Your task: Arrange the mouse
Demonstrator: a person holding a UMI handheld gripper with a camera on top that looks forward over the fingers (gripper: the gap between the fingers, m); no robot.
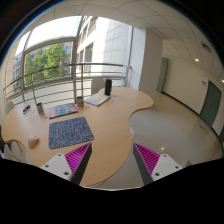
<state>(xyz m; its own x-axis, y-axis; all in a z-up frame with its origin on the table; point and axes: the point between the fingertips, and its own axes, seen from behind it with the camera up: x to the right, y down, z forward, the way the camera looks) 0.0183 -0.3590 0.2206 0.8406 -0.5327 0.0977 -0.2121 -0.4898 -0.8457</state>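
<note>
High above a curved wooden table (110,125), my gripper (110,165) is open, its pink pads wide apart with nothing between them. A grey patterned mouse mat (70,131) lies on the table, ahead of the left finger (74,160). Just left of the mat sits a small pale object (33,142), possibly the mouse; it is too small to tell. The right finger (147,157) hangs over the table's curved front edge and the floor.
Farther back on the table are a white flat device (97,99), a dark cylinder (108,87), a small colourful mat (64,111) and a few small dark items (28,108). Behind the table stand a railing and large windows (45,62). Pale floor (175,130) lies to the right.
</note>
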